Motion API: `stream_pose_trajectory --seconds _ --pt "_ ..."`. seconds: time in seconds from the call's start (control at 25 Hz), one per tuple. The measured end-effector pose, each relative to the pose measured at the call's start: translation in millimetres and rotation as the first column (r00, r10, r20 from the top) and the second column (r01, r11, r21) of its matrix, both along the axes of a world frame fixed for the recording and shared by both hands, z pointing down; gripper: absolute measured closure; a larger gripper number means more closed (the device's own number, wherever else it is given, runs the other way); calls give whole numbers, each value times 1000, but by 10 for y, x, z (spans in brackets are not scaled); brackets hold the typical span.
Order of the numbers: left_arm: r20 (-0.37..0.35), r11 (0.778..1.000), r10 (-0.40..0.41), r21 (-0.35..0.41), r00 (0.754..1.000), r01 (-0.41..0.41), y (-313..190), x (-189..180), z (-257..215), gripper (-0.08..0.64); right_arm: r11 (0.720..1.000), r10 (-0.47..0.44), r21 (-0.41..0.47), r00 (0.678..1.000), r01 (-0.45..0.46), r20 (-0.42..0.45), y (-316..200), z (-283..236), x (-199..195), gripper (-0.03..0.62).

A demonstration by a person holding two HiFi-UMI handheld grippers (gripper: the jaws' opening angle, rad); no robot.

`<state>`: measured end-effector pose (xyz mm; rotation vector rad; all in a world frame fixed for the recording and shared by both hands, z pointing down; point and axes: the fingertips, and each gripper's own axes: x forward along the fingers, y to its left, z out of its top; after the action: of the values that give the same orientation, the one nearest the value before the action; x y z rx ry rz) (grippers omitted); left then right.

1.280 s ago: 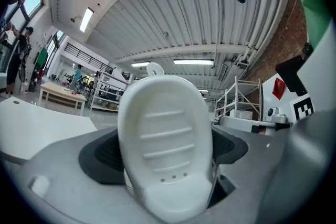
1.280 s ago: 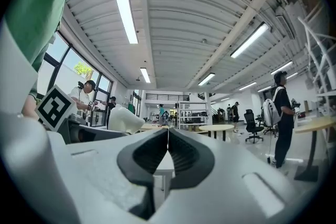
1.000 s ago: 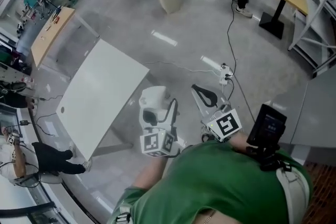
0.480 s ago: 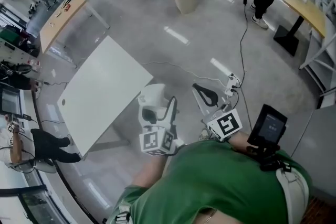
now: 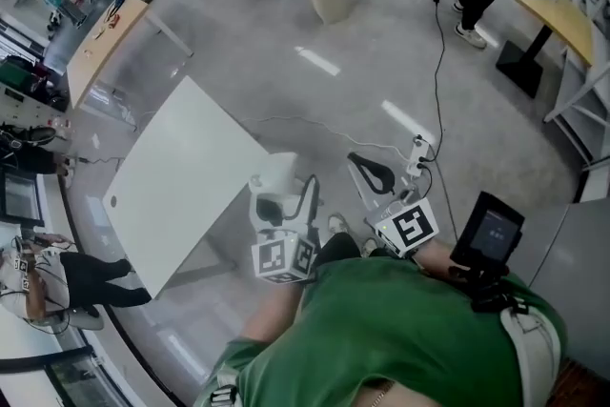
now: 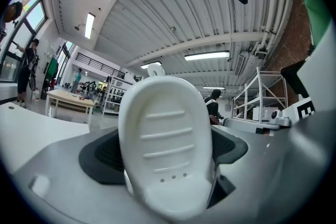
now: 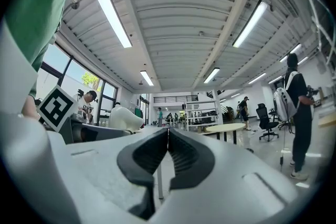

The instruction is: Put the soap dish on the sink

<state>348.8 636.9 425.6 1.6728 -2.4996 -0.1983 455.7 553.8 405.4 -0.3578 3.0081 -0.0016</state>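
A person in a green shirt [image 5: 400, 329] stands over a glossy grey floor [image 5: 381, 43]. The left gripper [image 5: 284, 205] pinches a white oval plastic soap dish [image 6: 167, 134] with a ribbed bottom. The dish stands upright between the widely spread dark pads. The right gripper [image 7: 168, 149] beside it holds nothing, its jaws pressed together. A white rectangular table [image 5: 181, 176] stands to the left of the grippers.

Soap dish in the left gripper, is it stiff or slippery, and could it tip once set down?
Probably stiff: the soap dish shows no bending between the fingers. Its smooth white surface looks slippery. Its rounded body might rock when set down.
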Motion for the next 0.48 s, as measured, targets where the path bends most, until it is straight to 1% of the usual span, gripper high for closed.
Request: stream_pose_trajectory --seconds 0.08,0.2,0.48 --pt "1 1000 21 -1 1000 -21 -201 -18 16 78 1000 24 -5 1000 -24 0 -174 26 14 586" --pt "-1 999 54 -1 999 -54 -632 -63 87 78 998 59 -9 998 -59 -13 -555 121 15 585" --pt "-18 994 108 15 994 -107 -1170 -357 52 78 994 108 12 994 -108 -35 -1011 31 -249 586"
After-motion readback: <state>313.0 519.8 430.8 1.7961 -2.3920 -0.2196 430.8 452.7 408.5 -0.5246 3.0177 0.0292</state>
